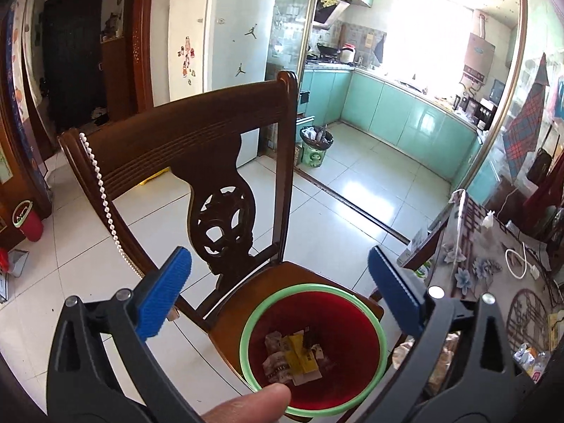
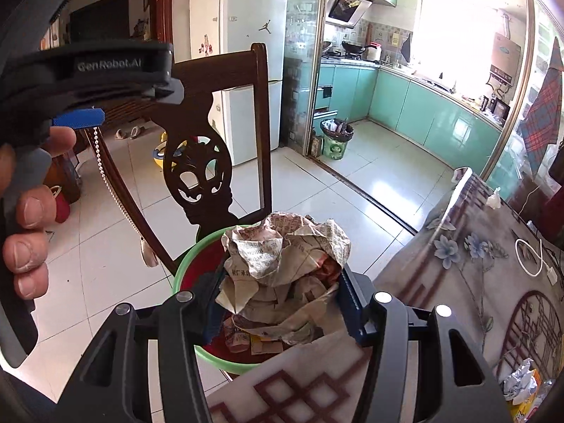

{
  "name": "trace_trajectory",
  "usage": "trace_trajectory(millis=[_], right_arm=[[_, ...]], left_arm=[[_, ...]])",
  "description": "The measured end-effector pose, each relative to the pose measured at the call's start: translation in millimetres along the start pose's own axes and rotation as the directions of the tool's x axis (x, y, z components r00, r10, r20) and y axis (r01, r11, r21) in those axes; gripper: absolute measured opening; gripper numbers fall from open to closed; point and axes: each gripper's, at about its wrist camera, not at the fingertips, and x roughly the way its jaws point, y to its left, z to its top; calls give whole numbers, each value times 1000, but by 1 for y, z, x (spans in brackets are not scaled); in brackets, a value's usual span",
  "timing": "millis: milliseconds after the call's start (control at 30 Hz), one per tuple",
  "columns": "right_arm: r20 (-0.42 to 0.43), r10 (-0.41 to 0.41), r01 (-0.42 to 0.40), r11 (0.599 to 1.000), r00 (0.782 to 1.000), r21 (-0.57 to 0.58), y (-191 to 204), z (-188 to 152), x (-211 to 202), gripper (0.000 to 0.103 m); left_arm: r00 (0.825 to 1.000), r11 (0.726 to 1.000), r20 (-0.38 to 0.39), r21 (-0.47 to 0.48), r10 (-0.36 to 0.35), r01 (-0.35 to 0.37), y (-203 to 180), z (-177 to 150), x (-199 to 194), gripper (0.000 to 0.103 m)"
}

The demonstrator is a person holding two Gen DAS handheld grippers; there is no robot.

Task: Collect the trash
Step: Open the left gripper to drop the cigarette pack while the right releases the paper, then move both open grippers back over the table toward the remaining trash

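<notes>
Chair-seat bin: wrappers left-view only, apparently beneath newspaper.

"GenRobot.AI" stands in pale letters on the black body of the left gripper, at ten o'clock in the right wrist view; the crumpled newspaper's print is too small to read.

A home dining area with a glossy white tiled floor. A dark carved wooden chair stands in front, a string of white beads hanging on its back. Behind it is a tall white fridge with stickers. Past a sliding glass door, the kitchen has mint green cabinets and a window flooding it with bright daylight. At right, a floral-patterned surface.
</notes>
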Motion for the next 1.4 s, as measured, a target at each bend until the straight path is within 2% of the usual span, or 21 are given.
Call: trace_trajectory(millis=[200, 367, 433, 567, 667, 767, 933, 1067, 1167, 1400], right_arm=[[-22, 18, -18, 1000, 1000, -2, 18, 4, 31, 55], [-42, 26, -27, 1000, 999, -10, 27, 6, 43, 60], [-39, 16, -16, 1000, 999, -15, 30, 6, 44, 64], [-27, 19, -19, 1000, 999, 8, 28, 7, 41, 83], [-33, 9, -9, 1000, 999, 2, 29, 6, 40, 85], [-28, 10, -10, 1000, 1000, 13, 26, 6, 35, 95], [-25, 4, -3, 1000, 1000, 25, 20, 2, 24, 95], [-7, -12, 12, 999, 1000, 30, 12, -5, 5, 95], [6, -29, 28, 998, 1000, 52, 0, -12, -12, 95], [10, -87, 85, 988, 996, 125, -37, -40, -61, 95]], left_arm=[[1000, 995, 6, -98, -5, 5, 25, 7, -4, 98], [1000, 992, 5, -126, 1, 0, 34, 9, -4, 98], [1000, 991, 3, -132, 0, 1, 36, 9, -4, 98], [1000, 992, 9, -130, 2, -1, 37, 9, -5, 98], [1000, 992, 16, -125, 7, -5, 37, 10, -7, 98], [1000, 992, 12, -130, 5, -3, 37, 9, -7, 98], [1000, 992, 8, -128, 1, 0, 36, 8, -7, 98], [1000, 995, 8, -103, -12, 13, 27, 7, -8, 98], [999, 996, -1, -71, -48, 48, 13, 4, -11, 98], [990, 986, 8, 97, -139, 137, -45, -14, -36, 98]])
